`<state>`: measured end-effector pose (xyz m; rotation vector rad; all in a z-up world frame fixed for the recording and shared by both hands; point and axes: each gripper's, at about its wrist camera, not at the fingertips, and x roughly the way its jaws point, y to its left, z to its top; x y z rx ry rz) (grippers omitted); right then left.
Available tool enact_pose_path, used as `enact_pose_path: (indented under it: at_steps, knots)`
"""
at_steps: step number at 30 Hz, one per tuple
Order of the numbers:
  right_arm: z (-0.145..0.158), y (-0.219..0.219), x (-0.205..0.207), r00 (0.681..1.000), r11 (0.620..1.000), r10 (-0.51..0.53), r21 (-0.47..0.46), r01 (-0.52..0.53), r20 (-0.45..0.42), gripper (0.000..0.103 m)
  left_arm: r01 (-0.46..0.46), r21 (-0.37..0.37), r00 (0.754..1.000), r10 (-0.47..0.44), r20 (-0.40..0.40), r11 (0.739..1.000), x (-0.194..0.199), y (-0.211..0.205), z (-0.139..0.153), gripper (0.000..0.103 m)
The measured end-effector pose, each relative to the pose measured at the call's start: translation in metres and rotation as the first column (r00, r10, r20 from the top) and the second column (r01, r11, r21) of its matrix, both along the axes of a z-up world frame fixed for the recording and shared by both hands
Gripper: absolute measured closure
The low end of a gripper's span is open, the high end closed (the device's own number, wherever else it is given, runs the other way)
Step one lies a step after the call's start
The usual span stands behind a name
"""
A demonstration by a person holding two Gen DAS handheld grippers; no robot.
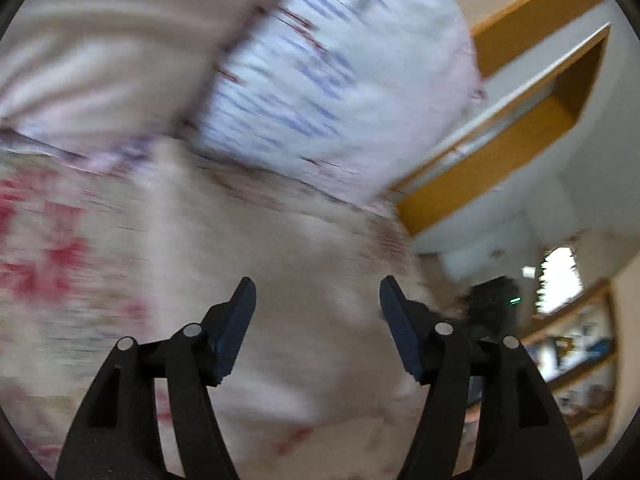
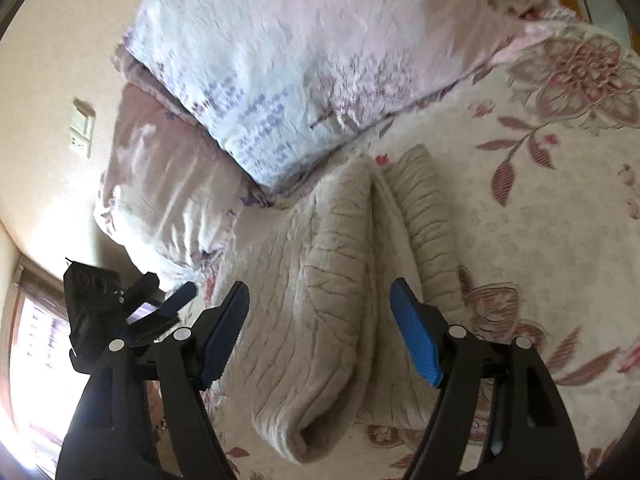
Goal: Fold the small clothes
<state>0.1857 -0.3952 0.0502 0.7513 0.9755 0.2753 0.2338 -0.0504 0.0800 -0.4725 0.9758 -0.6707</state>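
Beige knit garment (image 2: 320,300) lies folded on the floral bedsheet (image 2: 540,220) below the pillows (image 2: 280,60); left hand-held gripper (image 1: 316,320) and right hand-held gripper (image 2: 320,320) both spread, empty; likely between folds, next regrasp an edge.

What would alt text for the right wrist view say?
A folded beige garment lies on a floral bedspread, framed by the open right gripper, which holds nothing. Behind it sit two pillows, and the left gripper shows at the left edge.
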Motion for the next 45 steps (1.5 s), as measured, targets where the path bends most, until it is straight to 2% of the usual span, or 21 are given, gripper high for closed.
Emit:
enact_pose_path:
  at_steps: [3, 7, 8, 11, 15, 17, 18, 19, 20, 21, 22, 24, 27, 31, 33, 34, 36, 37, 39, 42, 45]
  knots:
    - [-0.010, 0.005, 0.009, 0.998, 1.000, 0.026, -0.009, -0.027, -0.058, 0.029, -0.057, 0.107, 0.998, 0.059, -0.010, 0.993, 0.001, 0.019, -0.013, 0.039]
    - [-0.020, 0.015, 0.018, 0.990, 0.997, 0.079, -0.007, -0.080, -0.114, 0.037, -0.073, 0.163, 0.993, 0.086, -0.075, 0.984, 0.004, 0.030, -0.041, 0.039]
    - [-0.021, 0.016, 0.020, 0.989, 0.995, 0.095, 0.016, -0.094, -0.111, 0.041, -0.066, 0.165, 0.992, 0.082, -0.093, 0.984, 0.005, 0.030, -0.048, 0.039]
    - [-0.031, 0.016, 0.031, 0.986, 0.987, 0.121, 0.119, -0.108, -0.111, 0.042, -0.051, 0.133, 0.989, 0.069, -0.134, 0.990, 0.007, 0.032, -0.060, 0.039]
    - [-0.040, 0.008, 0.045, 0.990, 0.986, 0.079, 0.156, -0.060, -0.117, 0.049, -0.034, 0.102, 0.986, 0.050, -0.157, 0.994, 0.010, 0.031, -0.064, 0.038]
    - [-0.042, 0.004, 0.053, 0.992, 0.987, 0.054, 0.158, -0.035, -0.115, 0.058, -0.033, 0.100, 0.985, 0.049, -0.163, 0.994, 0.009, 0.035, -0.064, 0.036]
    - [-0.042, 0.004, 0.057, 0.992, 0.989, 0.049, 0.142, -0.031, -0.120, 0.063, -0.032, 0.095, 0.984, 0.048, -0.170, 0.995, 0.009, 0.036, -0.066, 0.036]
    - [-0.042, 0.008, 0.061, 0.991, 0.992, 0.050, 0.117, -0.035, -0.124, 0.075, -0.032, 0.091, 0.983, 0.047, -0.176, 0.995, 0.011, 0.035, -0.067, 0.035]
    - [-0.040, 0.011, 0.062, 0.992, 0.995, 0.056, 0.087, -0.046, -0.112, 0.081, -0.030, 0.087, 0.982, 0.046, -0.182, 0.996, 0.012, 0.032, -0.069, 0.035]
    - [-0.032, 0.016, 0.060, 0.995, 0.998, 0.060, 0.037, -0.057, -0.082, 0.082, -0.030, 0.082, 0.981, 0.045, -0.188, 0.996, 0.012, 0.032, -0.070, 0.034]
    - [-0.018, 0.026, 0.057, 0.997, 0.995, 0.073, -0.063, -0.075, -0.036, 0.083, -0.031, 0.081, 0.981, 0.046, -0.189, 0.996, 0.012, 0.033, -0.069, 0.034]
    - [0.003, 0.044, 0.051, 0.994, 0.973, 0.104, -0.210, -0.094, 0.041, 0.084, -0.031, 0.084, 0.981, 0.047, -0.187, 0.996, 0.013, 0.032, -0.069, 0.034]
    - [0.047, 0.079, 0.031, 0.958, 0.888, 0.205, -0.450, -0.095, 0.202, 0.085, -0.025, 0.078, 0.981, 0.040, -0.191, 0.997, 0.011, 0.032, -0.066, 0.034]
    - [0.081, 0.109, 0.008, 0.885, 0.775, 0.304, -0.632, -0.014, 0.354, 0.086, -0.014, 0.074, 0.982, 0.027, -0.185, 0.997, 0.004, 0.031, -0.063, 0.034]
    - [0.087, 0.111, 0.005, 0.871, 0.748, 0.313, -0.664, 0.020, 0.379, 0.086, -0.006, 0.064, 0.983, 0.018, -0.184, 0.998, 0.003, 0.029, -0.061, 0.034]
    - [0.083, 0.107, 0.008, 0.881, 0.730, 0.309, -0.683, 0.022, 0.359, 0.086, -0.001, 0.063, 0.983, 0.013, -0.181, 0.998, 0.002, 0.028, -0.060, 0.034]
    - [0.066, 0.095, 0.020, 0.922, 0.711, 0.263, -0.703, 0.013, 0.283, 0.086, 0.014, 0.072, 0.984, -0.001, -0.177, 0.997, 0.000, 0.023, -0.058, 0.034]
    - [0.049, 0.083, 0.027, 0.948, 0.719, 0.223, -0.695, -0.003, 0.226, 0.086, 0.024, 0.075, 0.984, -0.010, -0.178, 0.997, -0.001, 0.020, -0.058, 0.034]
    - [0.034, 0.069, 0.028, 0.966, 0.745, 0.178, -0.667, -0.009, 0.186, 0.087, 0.044, 0.078, 0.983, -0.030, -0.180, 0.996, -0.004, 0.015, -0.059, 0.034]
    - [0.038, 0.052, 0.020, 0.965, 0.808, 0.136, -0.588, 0.022, 0.224, 0.087, 0.066, 0.088, 0.984, -0.050, -0.169, 0.994, -0.006, 0.009, -0.057, 0.034]
    - [0.047, 0.045, 0.017, 0.961, 0.800, 0.114, -0.597, 0.062, 0.253, 0.087, 0.081, 0.077, 0.984, -0.067, -0.165, 0.994, -0.005, 0.005, -0.054, 0.034]
